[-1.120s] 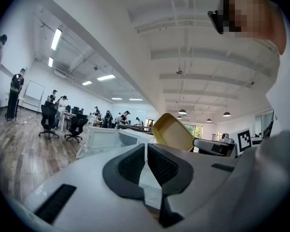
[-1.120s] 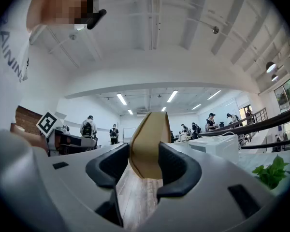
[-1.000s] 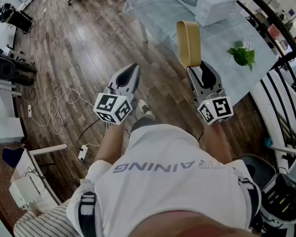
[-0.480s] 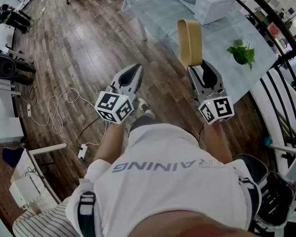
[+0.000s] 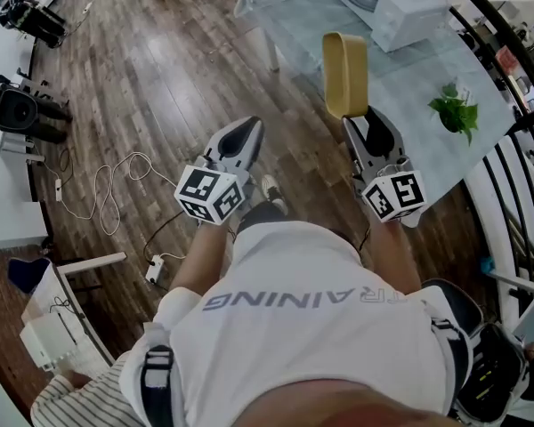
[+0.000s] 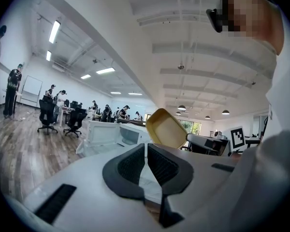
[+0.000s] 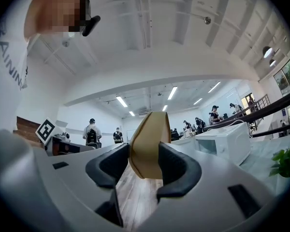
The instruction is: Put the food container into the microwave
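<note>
Food container (image 5: 345, 74) edge-on in right tool (image 5: 365, 132), microwave (image 5: 387, 3) open

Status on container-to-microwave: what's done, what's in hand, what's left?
Done: the right gripper is clamped on the tan food container, lifted edge-up. The microwave on the table looks to have its door open. In hand: the container hangs near the table's edge, short of the microwave. Left: set it inside. The left gripper is shut and empty.
</note>
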`<state>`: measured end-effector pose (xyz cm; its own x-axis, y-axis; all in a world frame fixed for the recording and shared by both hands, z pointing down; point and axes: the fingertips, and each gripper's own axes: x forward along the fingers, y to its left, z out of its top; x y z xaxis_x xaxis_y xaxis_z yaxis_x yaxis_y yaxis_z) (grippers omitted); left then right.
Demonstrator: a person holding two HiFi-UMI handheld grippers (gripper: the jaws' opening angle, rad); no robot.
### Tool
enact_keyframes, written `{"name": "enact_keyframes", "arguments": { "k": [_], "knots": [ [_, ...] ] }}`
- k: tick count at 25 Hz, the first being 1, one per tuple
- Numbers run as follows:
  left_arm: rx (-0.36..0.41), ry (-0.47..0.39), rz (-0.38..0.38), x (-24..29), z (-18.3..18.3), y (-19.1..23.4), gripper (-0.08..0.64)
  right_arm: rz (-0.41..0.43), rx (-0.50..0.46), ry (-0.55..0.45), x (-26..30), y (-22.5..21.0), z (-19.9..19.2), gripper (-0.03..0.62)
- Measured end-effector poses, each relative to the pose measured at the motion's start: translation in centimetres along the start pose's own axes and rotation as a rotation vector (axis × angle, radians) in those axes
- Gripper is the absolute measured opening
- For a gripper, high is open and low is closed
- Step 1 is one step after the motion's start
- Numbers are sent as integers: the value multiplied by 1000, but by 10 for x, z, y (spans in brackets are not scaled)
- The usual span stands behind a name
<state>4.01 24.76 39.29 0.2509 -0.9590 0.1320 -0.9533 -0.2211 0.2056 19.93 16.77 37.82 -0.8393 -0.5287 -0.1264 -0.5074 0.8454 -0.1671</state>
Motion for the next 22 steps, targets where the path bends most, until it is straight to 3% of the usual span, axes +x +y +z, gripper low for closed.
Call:
{"name": "enact_keyframes", "arguments": {
  "k": [6,14,22],
  "knots": [
    [-1,-9,-5,23,6,35,46,-15,4,29,34,-12,-9,209],
    [-29,-25,-73,70,19,73,46,-57,-17,75,86,-40,-12,209],
    [-38,-22,-63,83,40,137,46,-22,-32,83,164,-25,-11,209]
  ]
}}
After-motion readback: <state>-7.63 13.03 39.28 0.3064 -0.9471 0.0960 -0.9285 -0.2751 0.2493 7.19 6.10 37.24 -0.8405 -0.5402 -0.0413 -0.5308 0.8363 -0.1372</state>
